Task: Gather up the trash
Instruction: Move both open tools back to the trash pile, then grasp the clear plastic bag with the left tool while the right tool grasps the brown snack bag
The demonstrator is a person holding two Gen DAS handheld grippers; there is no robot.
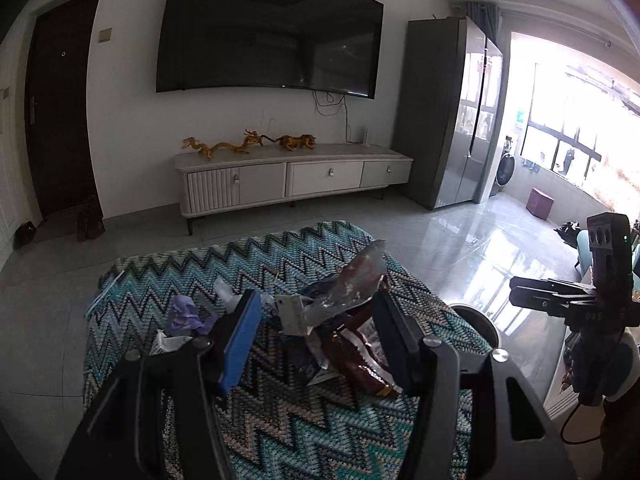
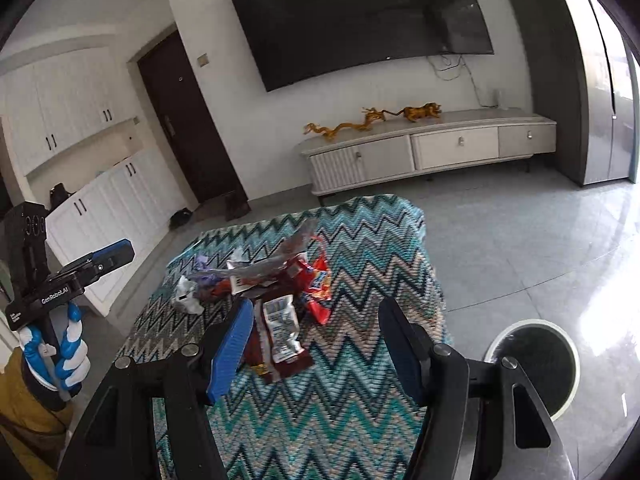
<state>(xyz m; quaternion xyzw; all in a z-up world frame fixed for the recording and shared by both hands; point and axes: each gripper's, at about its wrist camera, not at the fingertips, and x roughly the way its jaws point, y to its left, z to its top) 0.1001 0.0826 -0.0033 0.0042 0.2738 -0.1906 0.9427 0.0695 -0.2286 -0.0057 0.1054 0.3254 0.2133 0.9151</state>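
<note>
A pile of trash (image 2: 276, 284) lies on a table with a zigzag-patterned cloth (image 2: 360, 240): brown and red snack wrappers, a silver foil wrapper (image 1: 360, 280), white paper scraps and a purple crumpled piece (image 1: 184, 314). My left gripper (image 1: 316, 340) is open and empty, its jaws either side of the near wrappers (image 1: 356, 356), just above them. My right gripper (image 2: 316, 344) is open and empty, above the cloth in front of the pile, with a brown wrapper (image 2: 280, 332) near its left finger. Each gripper also shows in the other's view: the right one (image 1: 560, 300), the left one (image 2: 100, 264).
A round black bin with a white rim (image 2: 536, 364) stands on the tiled floor right of the table; its rim also shows in the left wrist view (image 1: 476, 324). A TV cabinet (image 1: 292, 176) with golden figurines, a wall TV (image 1: 268, 36) and a grey fridge (image 1: 452, 112) stand beyond.
</note>
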